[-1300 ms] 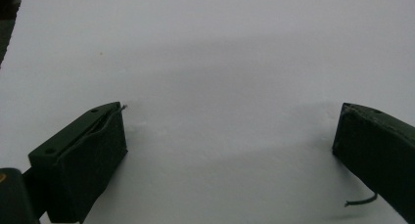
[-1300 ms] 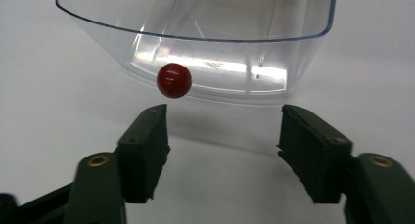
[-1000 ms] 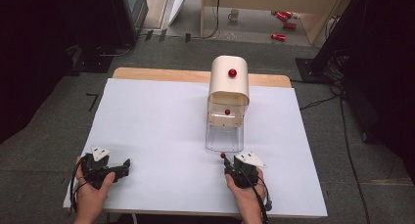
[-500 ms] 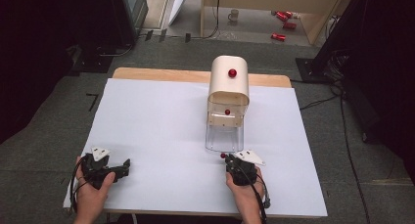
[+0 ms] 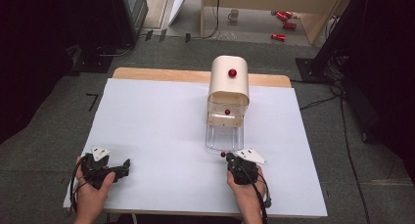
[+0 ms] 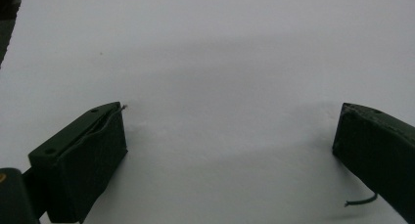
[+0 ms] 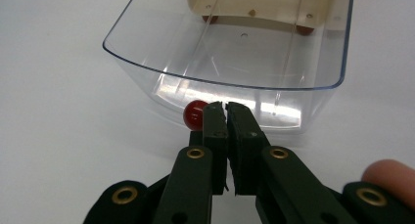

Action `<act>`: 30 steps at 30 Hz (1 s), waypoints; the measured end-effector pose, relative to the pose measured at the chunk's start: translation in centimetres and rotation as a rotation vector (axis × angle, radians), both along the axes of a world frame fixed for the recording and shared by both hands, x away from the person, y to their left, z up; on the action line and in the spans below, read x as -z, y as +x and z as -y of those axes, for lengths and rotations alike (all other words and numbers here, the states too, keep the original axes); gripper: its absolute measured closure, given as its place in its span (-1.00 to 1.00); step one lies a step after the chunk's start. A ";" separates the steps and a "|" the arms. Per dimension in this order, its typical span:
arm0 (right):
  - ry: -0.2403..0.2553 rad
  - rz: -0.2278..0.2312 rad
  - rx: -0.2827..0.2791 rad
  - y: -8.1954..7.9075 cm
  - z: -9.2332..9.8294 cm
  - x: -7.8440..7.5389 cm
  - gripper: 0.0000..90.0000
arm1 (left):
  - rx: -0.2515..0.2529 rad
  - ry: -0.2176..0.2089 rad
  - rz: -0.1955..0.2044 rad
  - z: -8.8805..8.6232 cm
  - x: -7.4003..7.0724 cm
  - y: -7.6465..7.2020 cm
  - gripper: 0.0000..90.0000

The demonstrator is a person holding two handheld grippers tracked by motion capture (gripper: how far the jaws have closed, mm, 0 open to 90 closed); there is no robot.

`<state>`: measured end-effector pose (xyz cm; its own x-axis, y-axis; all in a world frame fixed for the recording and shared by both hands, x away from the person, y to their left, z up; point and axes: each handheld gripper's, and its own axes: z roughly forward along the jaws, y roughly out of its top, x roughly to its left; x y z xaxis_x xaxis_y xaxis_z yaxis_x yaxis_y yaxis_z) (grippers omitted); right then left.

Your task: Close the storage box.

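Note:
A cream cabinet (image 5: 228, 84) with a red knob (image 5: 232, 73) on its rounded top stands at the table's far middle. Its clear plastic drawer (image 5: 224, 136) is pulled out toward me. The drawer's small red knob (image 7: 195, 114) sits on its front wall. My right gripper (image 7: 226, 106) is shut, its tips against the drawer front just right of that knob, with nothing visible between the jaws. In the high view this right gripper (image 5: 234, 159) is at the drawer's near end. My left gripper (image 5: 125, 164) rests at the front left, open (image 6: 230, 126) over bare white tabletop.
The white table sheet (image 5: 156, 126) spreads wide to the left of the cabinet. A wooden table edge (image 5: 161, 75) shows at the back. On the floor beyond lie a mug (image 5: 234, 14) and red cans (image 5: 284, 16).
The right gripper has edged slightly forward toward the drawer front. The left hand and gripper have not moved.

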<state>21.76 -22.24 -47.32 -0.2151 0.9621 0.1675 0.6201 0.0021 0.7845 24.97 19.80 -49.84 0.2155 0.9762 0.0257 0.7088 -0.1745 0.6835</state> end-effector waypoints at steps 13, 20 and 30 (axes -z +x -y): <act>0.017 -0.011 -0.009 -0.1 -0.4 0.4 0.76 | 0.000 0.000 0.000 0.0 0.0 0.0 -1.00; 0.062 -0.017 -0.006 -0.1 -0.7 0.6 0.51 | 0.000 -0.001 0.000 0.0 0.0 0.0 -1.00; 0.029 -0.053 0.015 0.6 -1.7 1.6 0.66 | 0.000 -0.001 -0.001 0.0 0.0 0.0 -1.00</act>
<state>22.39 -20.53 -48.97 -0.1907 0.9597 0.2063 0.6603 -0.0301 0.7504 24.98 19.80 -49.84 0.2158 0.9761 0.0250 0.7092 -0.1743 0.6832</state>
